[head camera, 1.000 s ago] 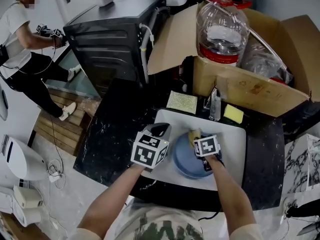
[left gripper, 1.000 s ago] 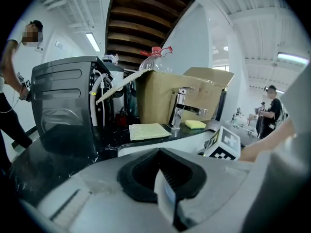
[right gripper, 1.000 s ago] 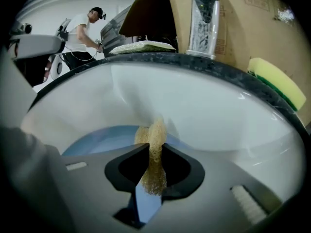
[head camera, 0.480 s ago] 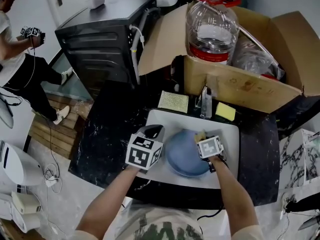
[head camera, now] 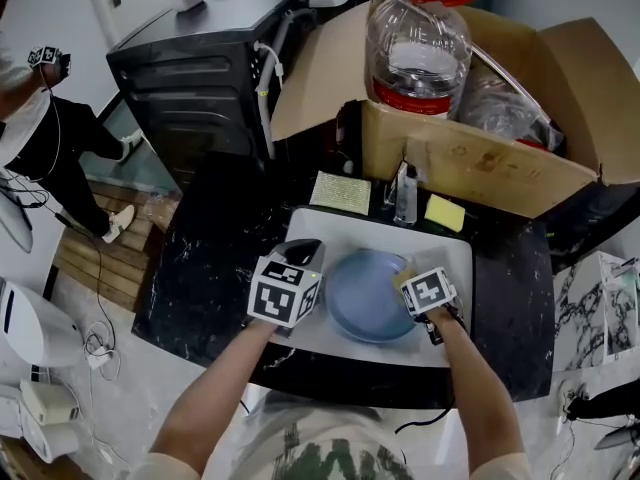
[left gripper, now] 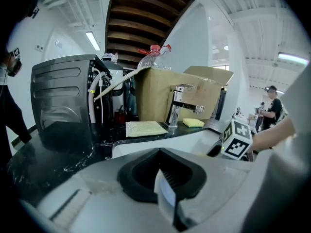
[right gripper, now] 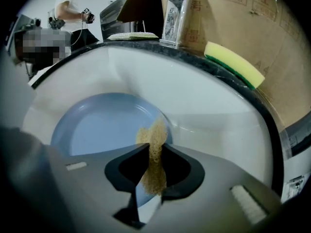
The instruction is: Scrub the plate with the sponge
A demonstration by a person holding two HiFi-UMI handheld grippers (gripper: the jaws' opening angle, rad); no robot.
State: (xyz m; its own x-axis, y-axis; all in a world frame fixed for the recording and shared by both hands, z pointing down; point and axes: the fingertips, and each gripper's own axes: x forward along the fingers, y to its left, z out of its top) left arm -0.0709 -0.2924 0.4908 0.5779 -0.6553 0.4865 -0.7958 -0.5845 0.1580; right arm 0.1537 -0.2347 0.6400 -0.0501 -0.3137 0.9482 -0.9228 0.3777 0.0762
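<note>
Head view: white basin (head camera: 455,253) set in a dark marbled surface (head camera: 215,258). Blue plate (head camera: 365,296) lies in the basin, near its centre.

Left tongs (head camera: 312,260) sit at the plate's 9 o'clock rim. In the left gripper view they are drawn narrow onto a thin pale-blue edge, which is the plate rim seen edge-on. The plate is gripped there.

Right tongs (head camera: 408,276) sit at the plate's 3 o'clock side. In the right gripper view the jaws are pinched on a coarse tan sponge (right gripper: 154,147), squeezed thin and standing upright between them. The sponge's free end pokes out past the jaws and meets the plate at its near rim. White basin wall shows just beyond it.

Around the basin, on the surface:
- faucet (head camera: 404,193) at 12 o'clock
- yellow-green sponge (head camera: 445,212) at 1 o'clock, lying flat beside the faucet
- pale cloth (head camera: 340,193) at 11 o'clock

Behind these stands an open cardboard box (head camera: 480,168) with a clear water bottle (head camera: 418,53) upright in it. Dark appliance (head camera: 200,68) at 10 o'clock.
</note>
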